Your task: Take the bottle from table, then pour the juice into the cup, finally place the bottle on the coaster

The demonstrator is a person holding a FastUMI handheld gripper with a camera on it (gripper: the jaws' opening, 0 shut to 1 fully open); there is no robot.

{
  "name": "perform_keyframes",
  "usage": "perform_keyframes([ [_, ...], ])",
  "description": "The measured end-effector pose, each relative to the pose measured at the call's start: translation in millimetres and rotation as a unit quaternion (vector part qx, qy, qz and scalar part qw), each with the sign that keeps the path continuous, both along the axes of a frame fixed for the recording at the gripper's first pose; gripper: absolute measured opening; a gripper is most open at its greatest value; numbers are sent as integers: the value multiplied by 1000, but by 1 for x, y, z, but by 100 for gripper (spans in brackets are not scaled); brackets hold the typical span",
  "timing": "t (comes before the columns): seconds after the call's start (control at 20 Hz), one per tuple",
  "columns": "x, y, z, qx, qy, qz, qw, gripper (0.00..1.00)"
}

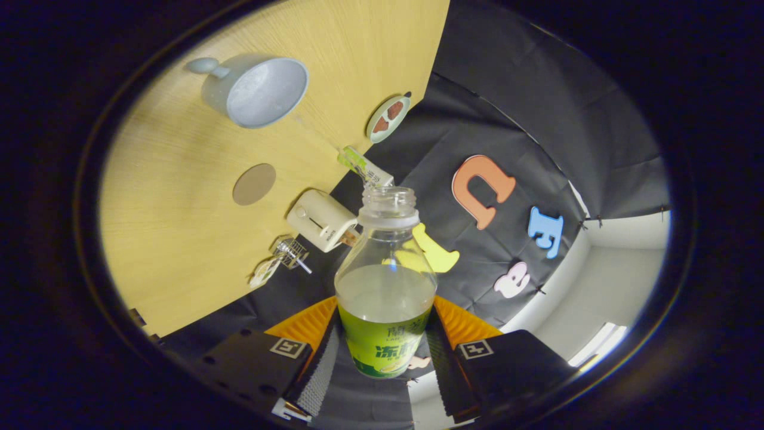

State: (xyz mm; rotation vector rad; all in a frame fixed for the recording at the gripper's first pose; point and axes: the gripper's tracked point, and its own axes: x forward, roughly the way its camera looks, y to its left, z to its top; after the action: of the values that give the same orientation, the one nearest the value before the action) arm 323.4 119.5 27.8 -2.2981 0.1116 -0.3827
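Your view is rolled, so the wooden table (179,197) slants across the far side. Farthest left on it sits the cup (256,89), pale grey with a knob-ended handle, mouth turned toward you; nothing can be made out inside. Nearer you lies the coaster (254,184), a bare brown disc, well apart from the cup. Beyond the fingers, near the table's edge: a small wire-and-glass item (286,254) too small to identify, a cream boxy appliance (322,220), a green-and-white tube (364,167) with unreadable print, and a small dish (388,118) with brown pieces.

Your gripper (385,358) pinches the bottle (385,280), both fingers pressed on its green label. The bottle is uncapped, held off the table, and holds pale liquid up to roughly its shoulder. The label carries Chinese characters; the fingers cover its sides and its lower part is cut off, so no reading is recorded. Each finger block carries a square marker tag (289,347).
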Motion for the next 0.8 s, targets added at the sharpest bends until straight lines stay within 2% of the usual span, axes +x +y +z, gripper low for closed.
perform_keyframes([
  [0.35,-9,8,16,-20,-15,8,1000,78],
  [0.8,-10,11,31,-16,-29,16,999,78],
])
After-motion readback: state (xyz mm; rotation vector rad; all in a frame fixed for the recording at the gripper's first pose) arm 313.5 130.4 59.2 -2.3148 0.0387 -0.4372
